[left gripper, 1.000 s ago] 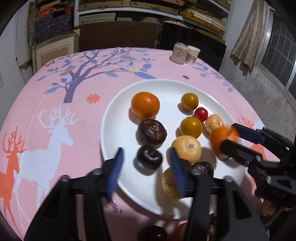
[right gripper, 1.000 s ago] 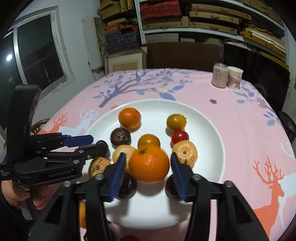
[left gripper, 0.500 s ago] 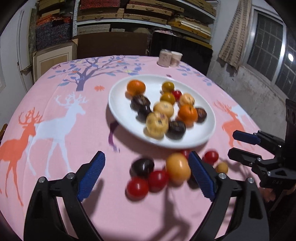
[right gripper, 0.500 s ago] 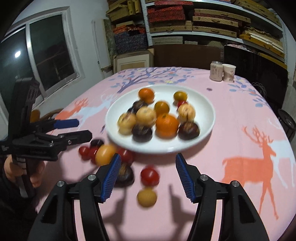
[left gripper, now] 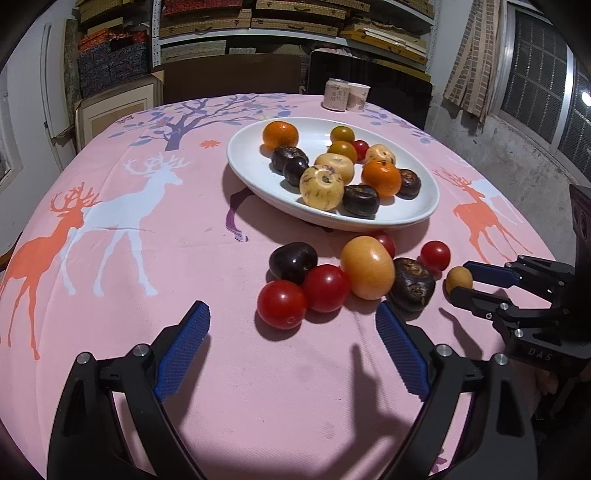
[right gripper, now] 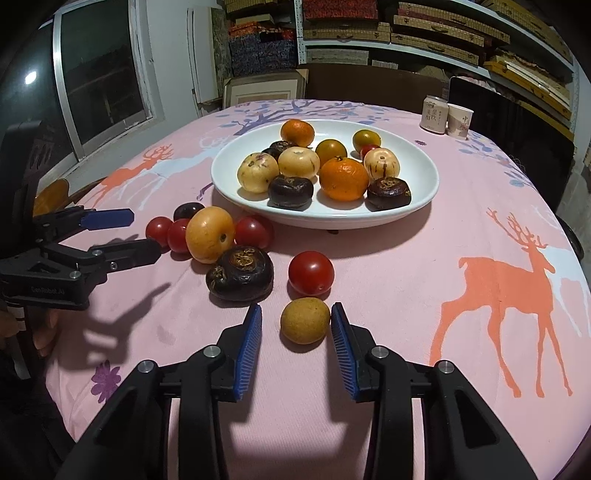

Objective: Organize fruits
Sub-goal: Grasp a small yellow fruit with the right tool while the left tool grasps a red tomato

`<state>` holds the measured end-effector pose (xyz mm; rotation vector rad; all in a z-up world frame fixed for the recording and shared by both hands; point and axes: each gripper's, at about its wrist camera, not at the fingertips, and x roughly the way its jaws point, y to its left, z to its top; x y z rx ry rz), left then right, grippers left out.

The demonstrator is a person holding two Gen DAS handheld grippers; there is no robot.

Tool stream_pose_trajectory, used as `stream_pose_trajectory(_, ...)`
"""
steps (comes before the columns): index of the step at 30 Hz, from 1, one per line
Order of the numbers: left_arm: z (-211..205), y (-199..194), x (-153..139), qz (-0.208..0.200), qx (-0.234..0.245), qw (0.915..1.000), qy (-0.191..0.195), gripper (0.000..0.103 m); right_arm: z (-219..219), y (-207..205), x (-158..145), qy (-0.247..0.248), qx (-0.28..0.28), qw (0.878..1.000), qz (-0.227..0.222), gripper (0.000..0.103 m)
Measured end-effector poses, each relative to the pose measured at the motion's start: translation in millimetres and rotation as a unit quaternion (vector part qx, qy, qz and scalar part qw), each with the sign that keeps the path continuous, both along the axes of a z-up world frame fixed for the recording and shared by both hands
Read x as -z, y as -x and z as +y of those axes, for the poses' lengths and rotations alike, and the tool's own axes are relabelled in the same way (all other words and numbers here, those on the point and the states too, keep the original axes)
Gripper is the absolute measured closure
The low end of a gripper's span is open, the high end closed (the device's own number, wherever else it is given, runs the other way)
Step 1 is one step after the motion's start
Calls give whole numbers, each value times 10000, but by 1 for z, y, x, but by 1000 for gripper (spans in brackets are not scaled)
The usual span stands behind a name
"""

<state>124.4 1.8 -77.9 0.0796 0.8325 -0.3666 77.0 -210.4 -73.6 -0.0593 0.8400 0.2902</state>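
Fruits are in two groups on my left wrist view: one group on the white plate (left gripper: 242, 157), the other loose on the pink tablecloth (left gripper: 147, 258) just in front of the plate. The loose group holds a yellow-orange fruit (left gripper: 367, 267) lying a little tilted, its long axis going from near-right to far-left, with two red tomatoes (left gripper: 282, 304) touching each other beside it, a dark purple fruit (left gripper: 293, 262) behind them and a dark brown wrinkled fruit (left gripper: 413, 282) on its right. My left gripper (left gripper: 291, 350) is spread wide over bare cloth, near the tomatoes but touching nothing. At the right edge I see my right gripper (left gripper: 465, 282) with a small tan fruit (left gripper: 458, 280) at its tips.

On the right wrist view, the small tan fruit (right gripper: 305, 320) sits on the cloth between the blue pads (right gripper: 249, 349) of my right gripper (right gripper: 296, 321); the jaws are narrow around it, but a thin gap shows on each side (so it is not gripped). It is almost round, and I cannot tell where its stem points. A red tomato (right gripper: 311, 273) lies just behind it. The plate (right gripper: 421, 184) carries two oranges (right gripper: 343, 178), pale yellow fruits and dark ones.

The table is round, the cloth printed with deer and a tree. A can (right gripper: 434, 113) and a paper cup (right gripper: 459, 121) stand at the far edge, with shelves of boxes (right gripper: 436, 22) behind and a window (right gripper: 99, 70) at the left.
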Motion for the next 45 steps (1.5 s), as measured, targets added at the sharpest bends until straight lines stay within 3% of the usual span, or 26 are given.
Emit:
stream_pose_trajectory(3,4,-3,1,62,-160,9999,-11,14,-5,-5,3,-170,30,9998,130,76)
stream_pose_trajectory(7,6,-6,3,124,-371,9990,-220,17,-16,-8,5,-572,48,9981,237,76)
stream_pose_trajectory(10,1,-8,7,117,-315,9973,-648,46,-18,-7,6,-672,21,9974,252,76)
stream_pose_trajectory(12,-3,-9,10,173,-184,9970,-737,55,-17,-7,5,-670,6,9975,244,76)
stream_pose_trajectory(24,-6,-16,11,176,-86,9970,-747,58,-19,-6,5,-792,30,9966,234,76)
stream_pose_trajectory(25,-5,-15,11,160,-86,9973,-717,62,-19,-6,5,-792,34,9966,231,76)
stream_pose_trajectory(26,-4,-15,10,163,-63,9977,-658,73,-20,-6,5,-799,39,9965,228,76)
stream_pose_trajectory(27,-4,-15,10,169,-42,9980,-613,74,-20,-6,5,-816,46,9964,224,76)
stream_pose_trajectory(34,1,-10,6,103,-6,9994,-321,74,-22,-4,5,-842,63,9963,184,76)
stream_pose_trajectory(45,2,-1,2,-22,-36,9998,-199,74,-24,3,2,-927,19,9957,-7,76)
